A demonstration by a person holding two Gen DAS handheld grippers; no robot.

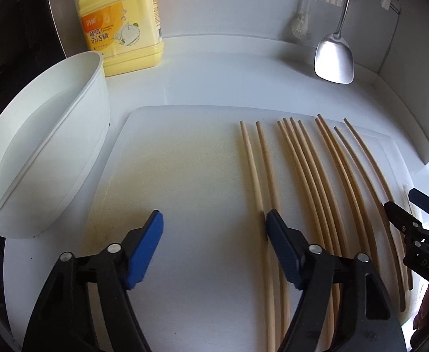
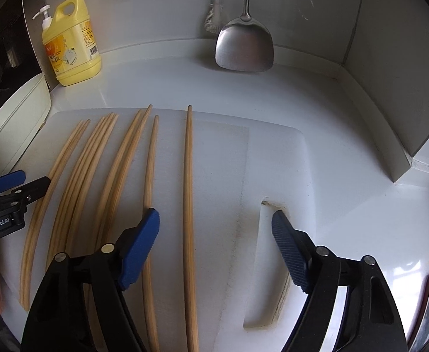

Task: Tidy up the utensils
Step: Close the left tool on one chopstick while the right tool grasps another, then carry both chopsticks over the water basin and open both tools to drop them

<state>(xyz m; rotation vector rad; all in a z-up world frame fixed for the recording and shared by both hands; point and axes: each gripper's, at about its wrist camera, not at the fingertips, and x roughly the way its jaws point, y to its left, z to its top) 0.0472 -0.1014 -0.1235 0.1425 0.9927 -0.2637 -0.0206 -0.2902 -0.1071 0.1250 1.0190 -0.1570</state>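
In the left wrist view, a white tub sits at about nine o'clock, tilted with its open mouth facing the board, likely so that sorted pieces can be dropped or slid in. Behind it, at eleven o'clock, a yellow soap bottle stands against the wall, out of the working area.

The white cutting board fills the centre and serves as the sorting surface. The left gripper hangs over it at six o'clock with its jaws apart and nothing between the pads; its right pad sits just beside the leftmost of the chopsticks, probably lined up to take that outer pair first.

The chopsticks lie flat on the right half of the board, roughly parallel, tips pointing toward twelve o'clock, in loose clusters. Laid side by side like this, each stick can be reached singly.

At one o'clock a metal spatula hangs by its handle against the back wall, with a brush beside it, both clear of the board.

In the right wrist view, the right gripper also stands spread and empty, straddling the rightmost chopstick, which runs up between its pads without touching either as far as can be told. The board's handle cut-out lies by the right pad.
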